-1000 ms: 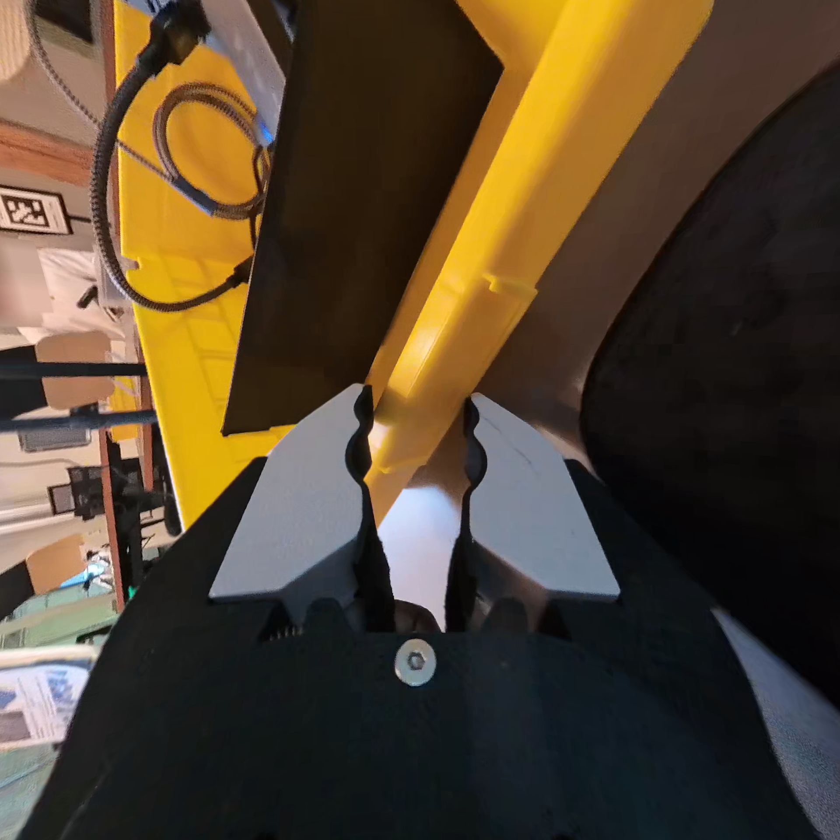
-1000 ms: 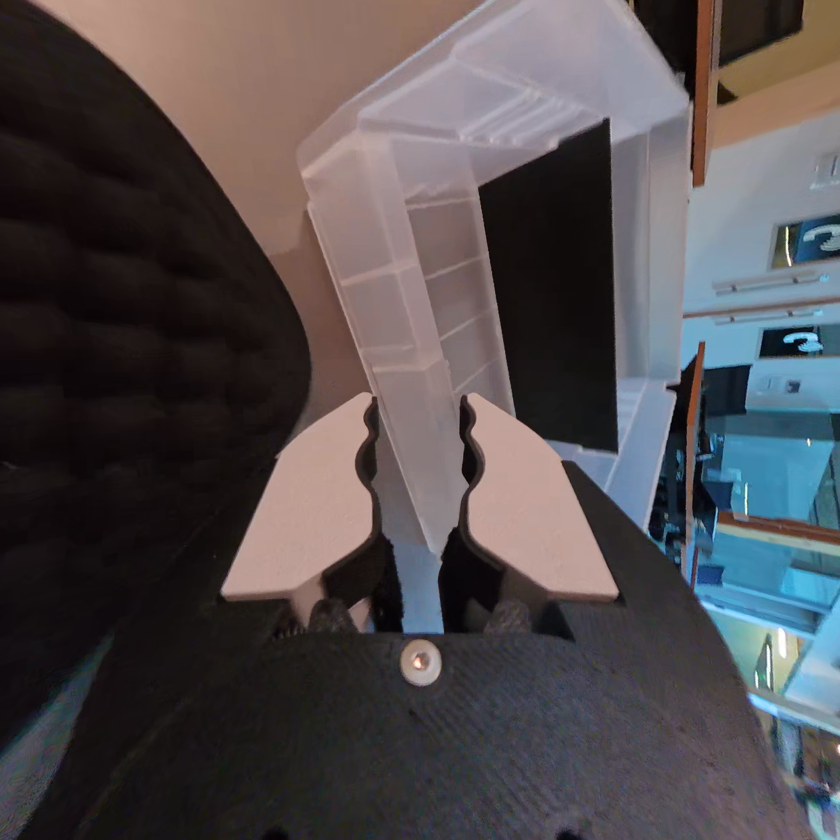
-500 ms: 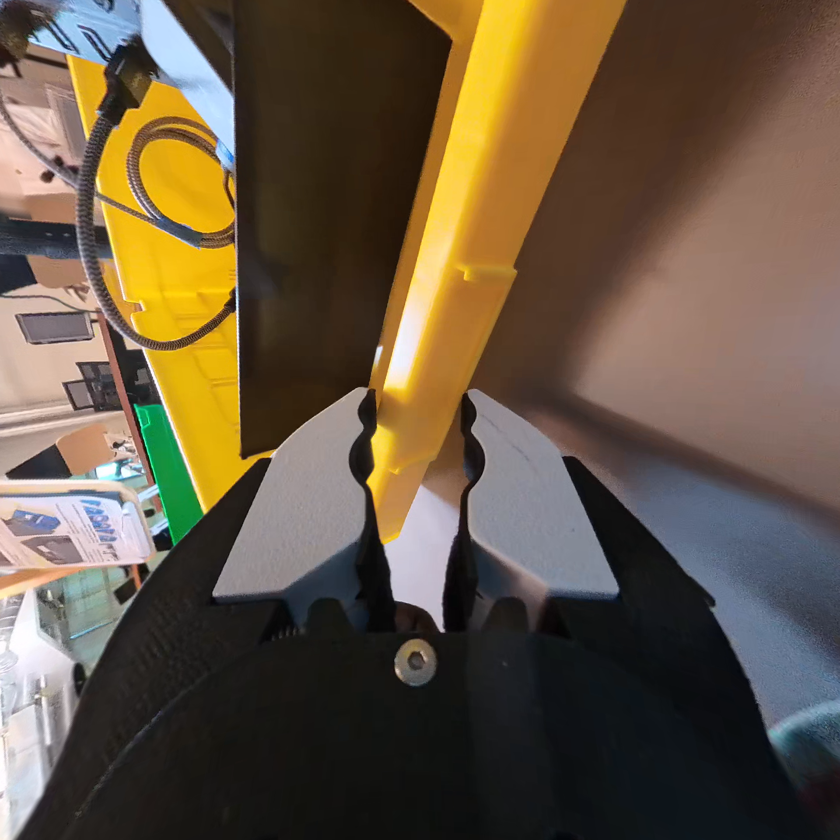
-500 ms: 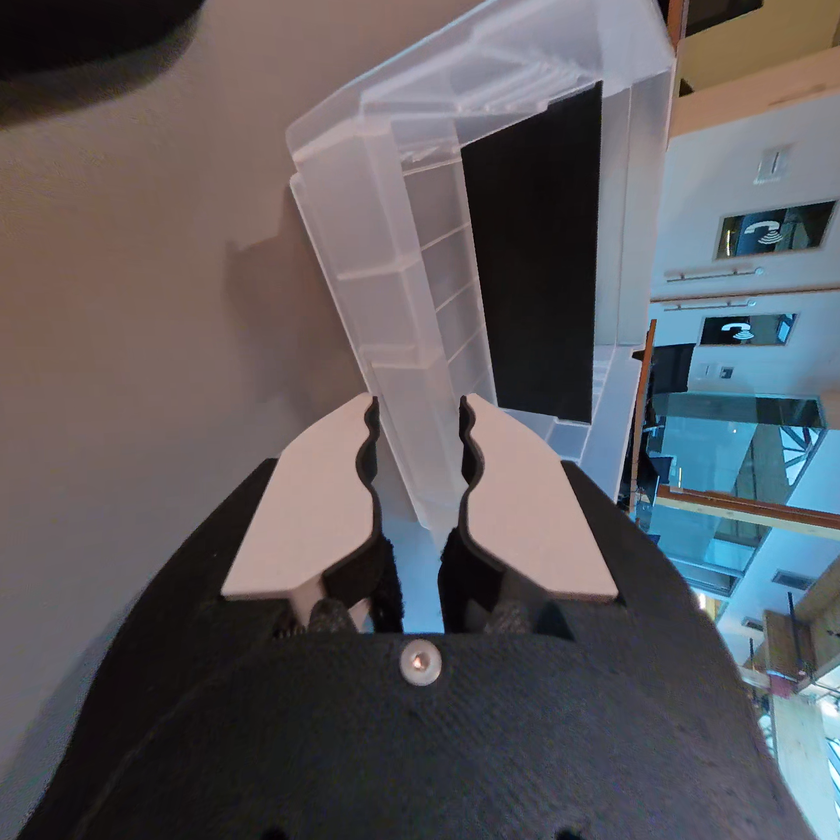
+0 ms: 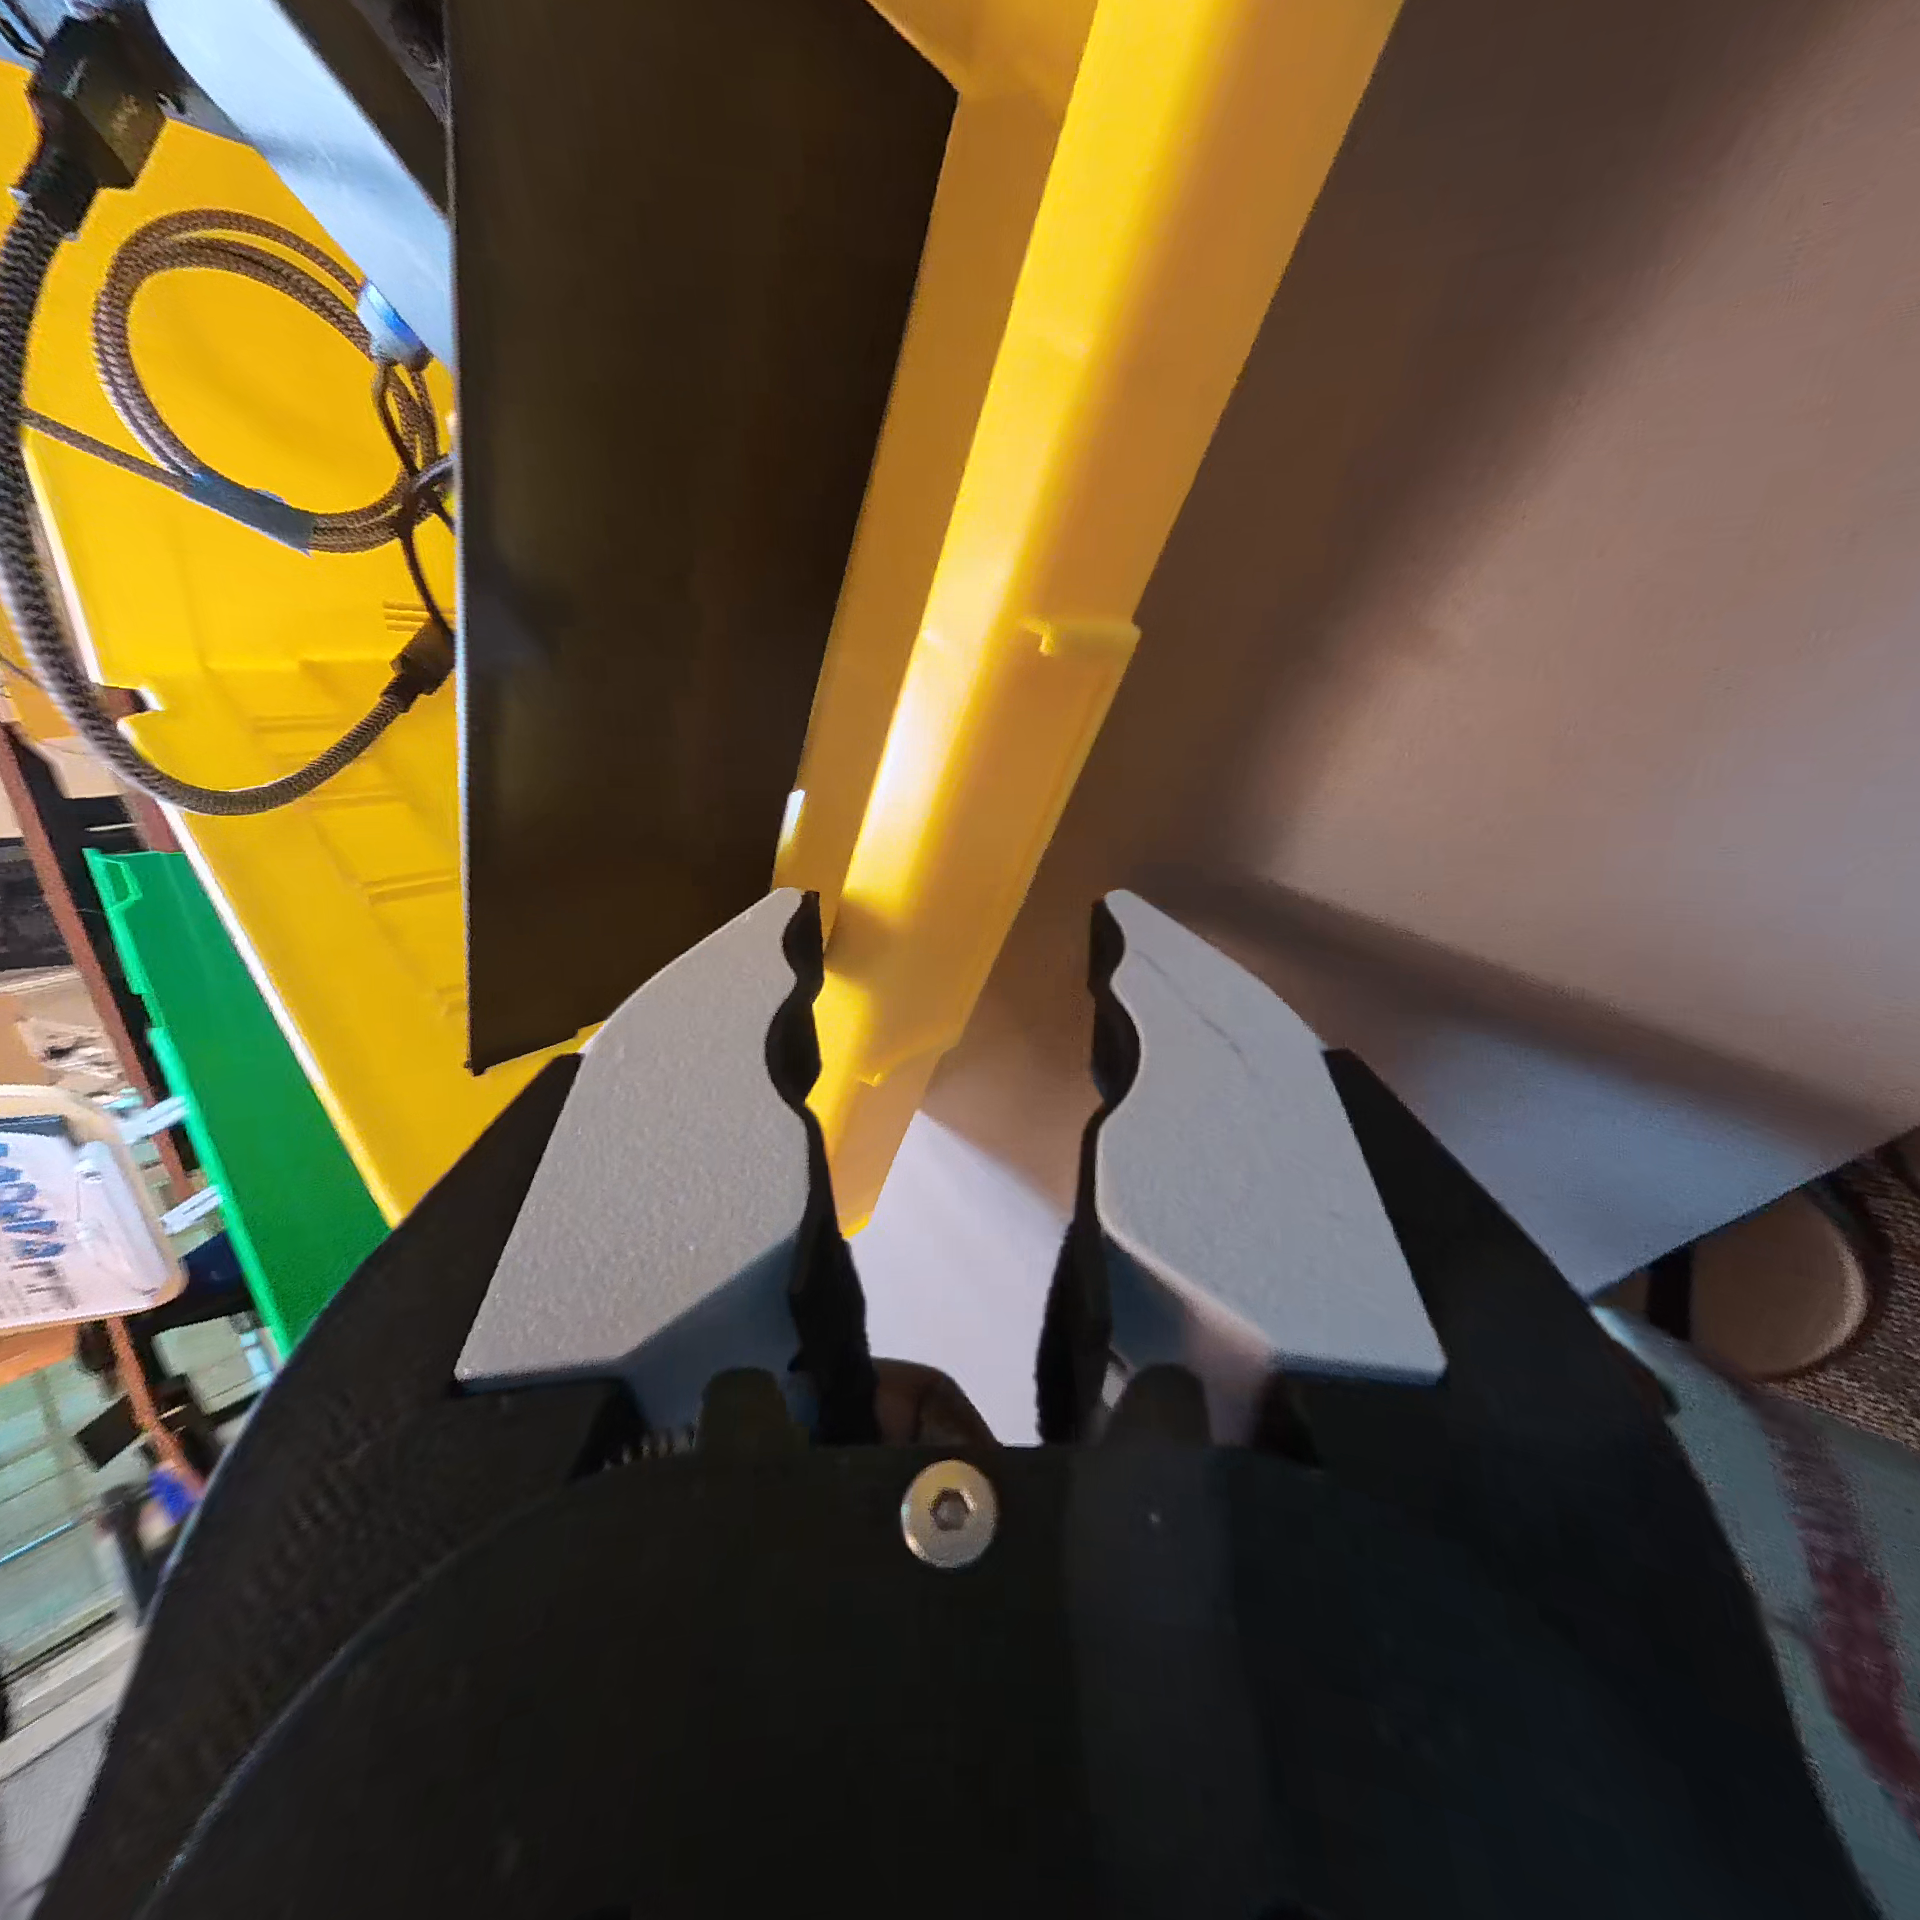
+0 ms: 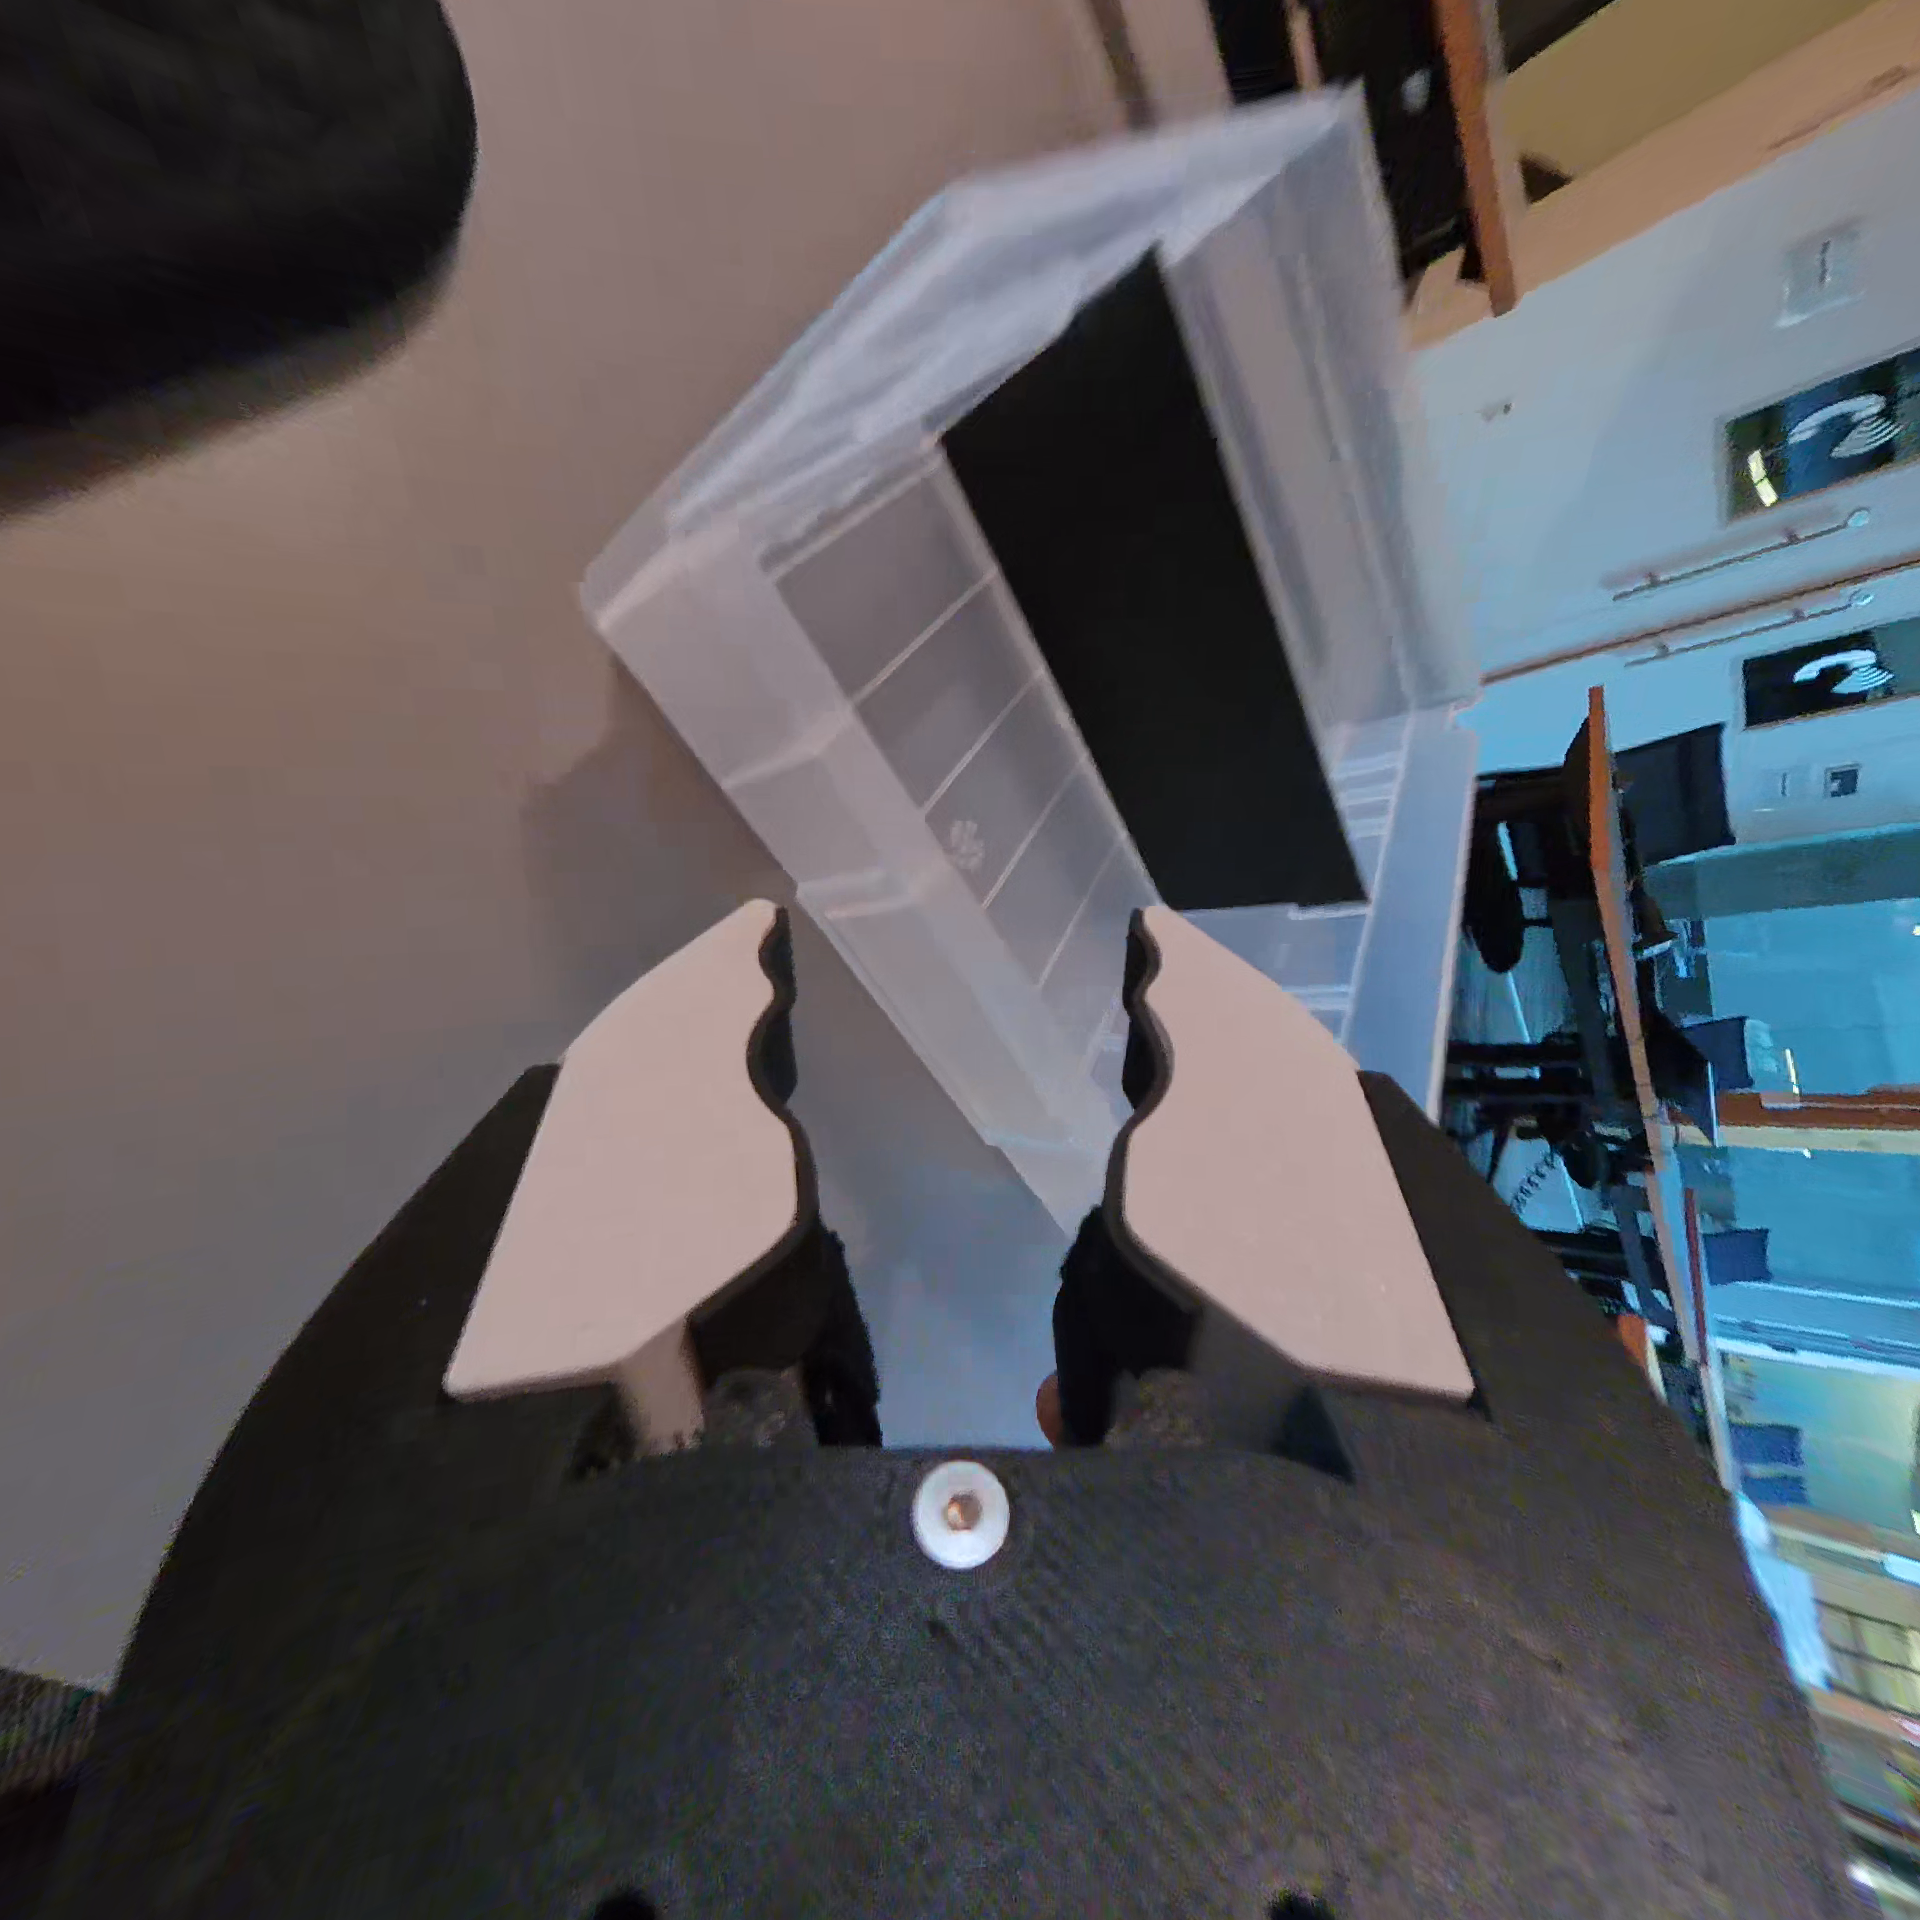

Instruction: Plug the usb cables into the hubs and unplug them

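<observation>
In the left wrist view, my left gripper [image 5: 951,914] is open around the rim of a yellow bin [image 5: 997,727]. The left finger [image 5: 675,1091] touches the rim and the right finger stands clear of it. Inside the bin are a black panel [image 5: 665,416], a coiled braided cable [image 5: 135,343] and a grey hub [image 5: 281,177] with a plug in it. In the right wrist view, my right gripper [image 6: 956,920] is open around the wall of a clear plastic bin [image 6: 831,675], which holds a black panel [image 6: 1143,623]. The pads do not press on the wall.
A beige table surface [image 5: 1558,520] lies under both bins. A green bin [image 5: 208,1039] stands beside the yellow one. A hand [image 5: 1766,1288] shows at the right edge of the left wrist view. A dark padded object [image 6: 208,156] sits at the top left of the right wrist view. One gripper's finger ends stand about 70 cm off the other's.
Both grippers have opened and let go of the bin rims they pinched. The clear bin's wall now slants across the right gripper's wider gap.
</observation>
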Action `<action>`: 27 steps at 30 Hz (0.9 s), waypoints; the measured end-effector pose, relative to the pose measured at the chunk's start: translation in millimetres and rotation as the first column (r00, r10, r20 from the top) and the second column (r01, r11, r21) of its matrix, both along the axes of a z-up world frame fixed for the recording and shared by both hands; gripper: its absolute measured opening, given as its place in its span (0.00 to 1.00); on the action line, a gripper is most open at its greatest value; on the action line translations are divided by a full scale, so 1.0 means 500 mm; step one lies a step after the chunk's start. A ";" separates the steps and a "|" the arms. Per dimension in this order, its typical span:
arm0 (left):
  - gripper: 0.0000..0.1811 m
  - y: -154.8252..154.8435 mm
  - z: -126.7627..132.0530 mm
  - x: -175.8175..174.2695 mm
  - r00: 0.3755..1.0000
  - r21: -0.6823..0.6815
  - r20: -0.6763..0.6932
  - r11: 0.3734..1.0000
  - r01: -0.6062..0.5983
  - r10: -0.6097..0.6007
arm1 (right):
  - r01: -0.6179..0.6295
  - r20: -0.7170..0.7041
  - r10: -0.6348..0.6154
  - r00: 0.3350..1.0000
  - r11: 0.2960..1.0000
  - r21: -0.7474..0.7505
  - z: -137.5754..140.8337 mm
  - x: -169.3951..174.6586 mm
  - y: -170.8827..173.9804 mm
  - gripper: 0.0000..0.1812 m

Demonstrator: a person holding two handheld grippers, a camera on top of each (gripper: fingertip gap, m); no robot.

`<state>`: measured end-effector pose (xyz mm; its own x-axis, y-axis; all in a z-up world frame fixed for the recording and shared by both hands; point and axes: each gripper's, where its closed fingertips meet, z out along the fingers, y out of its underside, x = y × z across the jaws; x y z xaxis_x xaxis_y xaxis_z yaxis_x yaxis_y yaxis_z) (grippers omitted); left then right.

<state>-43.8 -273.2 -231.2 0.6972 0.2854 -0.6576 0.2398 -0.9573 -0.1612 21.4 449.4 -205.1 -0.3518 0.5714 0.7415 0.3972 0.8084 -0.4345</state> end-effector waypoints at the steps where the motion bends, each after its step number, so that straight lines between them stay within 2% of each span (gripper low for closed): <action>1: 0.30 0.007 -0.002 0.006 1.000 0.040 0.022 0.999 -0.001 0.000 | -0.017 -0.040 0.016 0.999 1.000 -0.025 0.019 -0.001 -0.011 0.34; 3: 0.36 0.055 0.011 0.021 0.997 0.245 0.056 0.969 0.030 -0.046 | -0.069 -0.148 0.057 0.987 0.994 -0.079 0.069 -0.005 -0.039 0.34; 4: 0.38 0.091 0.032 0.030 0.994 0.389 0.059 0.920 0.058 -0.088 | -0.103 -0.210 0.079 0.975 0.989 -0.108 0.096 -0.008 -0.056 0.34; 5: 0.39 0.127 0.065 0.039 0.990 0.525 0.039 0.846 0.098 -0.138 | -0.142 -0.269 0.102 0.958 0.981 -0.135 0.123 -0.010 -0.074 0.34; 7: 0.42 0.177 0.155 0.036 0.975 0.702 -0.119 0.679 0.215 -0.185 | -0.231 -0.373 0.149 0.916 0.955 -0.186 0.170 -0.013 -0.113 0.34; 9: 0.42 0.192 0.247 0.014 0.946 0.796 -0.300 0.516 0.317 -0.119 | -0.323 -0.450 0.194 0.872 0.918 -0.230 0.204 -0.017 -0.155 0.35; 10: 0.39 0.187 0.279 -0.005 0.939 0.825 -0.341 0.462 0.326 -0.055 | -0.368 -0.476 0.218 0.852 0.897 -0.247 0.215 -0.020 -0.176 0.34; 11: 0.38 0.177 0.296 -0.028 0.940 0.845 -0.342 0.440 0.304 0.009 | -0.406 -0.491 0.243 0.836 0.877 -0.257 0.222 -0.023 -0.197 0.34; 12: 0.38 0.167 0.298 -0.052 0.948 0.855 -0.315 0.450 0.260 0.052 | -0.436 -0.497 0.268 0.826 0.862 -0.260 0.225 -0.027 -0.215 0.34; 13: 0.38 0.163 0.288 -0.075 0.959 0.846 -0.276 0.488 0.212 0.062 | -0.454 -0.492 0.289 0.821 0.853 -0.256 0.224 -0.031 -0.231 0.35; 15: 0.38 0.164 0.249 -0.112 0.983 0.784 -0.182 0.605 0.139 0.009 | -0.458 -0.461 0.318 0.829 0.858 -0.232 0.213 -0.040 -0.249 0.35; 16: 0.38 0.169 0.225 -0.126 0.993 0.747 -0.108 0.656 0.107 -0.039 | -0.450 -0.442 0.324 0.836 0.867 -0.216 0.207 -0.044 -0.253 0.35; 18: 0.38 0.172 0.184 -0.155 0.994 0.696 0.065 0.718 0.015 -0.084 | -0.432 -0.415 0.325 0.850 0.881 -0.193 0.198 -0.049 -0.254 0.35; 20: 0.37 0.153 0.147 -0.194 0.975 0.623 0.215 0.776 -0.096 -0.052 | -0.415 -0.404 0.317 0.858 0.891 -0.183 0.193 -0.051 -0.249 0.35; 23: 0.36 0.131 0.097 -0.230 0.911 0.535 0.411 0.810 -0.239 -0.003 | -0.389 -0.398 0.295 0.868 0.904 -0.178 0.187 -0.052 -0.236 0.34; 27: 0.36 0.118 0.064 -0.265 0.884 0.484 0.466 0.826 -0.289 0.037 | -0.362 -0.391 0.273 0.879 0.916 -0.174 0.181 -0.054 -0.222 0.34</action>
<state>-176.5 -214.1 -199.5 0.7751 0.6314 -0.0241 0.5481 -0.6908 -0.4716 -5.6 338.3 -114.7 -0.2864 0.6456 0.7080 -0.0785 0.7206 -0.6889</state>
